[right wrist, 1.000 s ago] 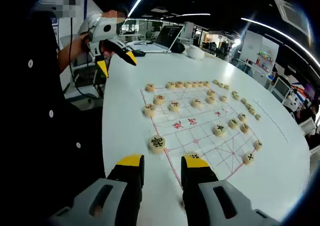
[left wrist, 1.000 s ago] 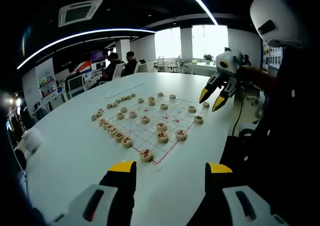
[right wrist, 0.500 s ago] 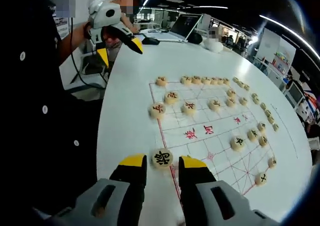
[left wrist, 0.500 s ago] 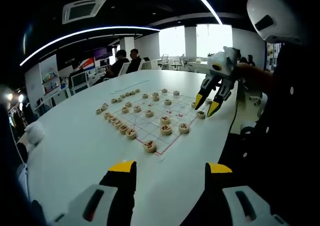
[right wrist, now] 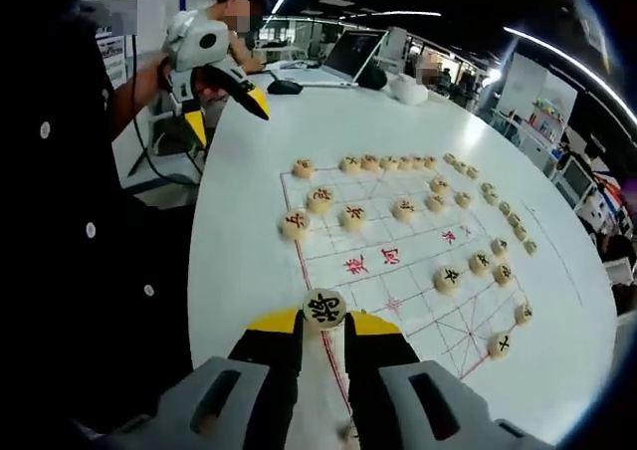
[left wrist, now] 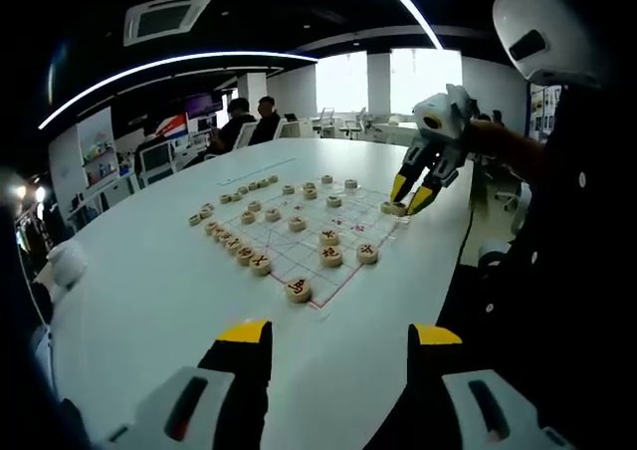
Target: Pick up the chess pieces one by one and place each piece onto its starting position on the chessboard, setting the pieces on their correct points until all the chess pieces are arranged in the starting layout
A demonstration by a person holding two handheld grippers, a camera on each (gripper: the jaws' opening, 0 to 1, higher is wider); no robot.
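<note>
White table (left wrist: pixel 149 301) carries chessboard (right wrist: pixel 398 271), laptop (right wrist: pixel 348 57) (far end).

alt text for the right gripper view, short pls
The right gripper has its yellow-tipped jaws closed around a round wooden chess piece at the near edge of a red-lined chessboard on a white table. More pieces sit across the board; the left gripper, held by a person, hovers at upper left.

open-plan office, desks with monitors (left wrist: pixel 151 159), laptop (right wrist: pixel 350 56), seated people (left wrist: pixel 249 123)
</note>
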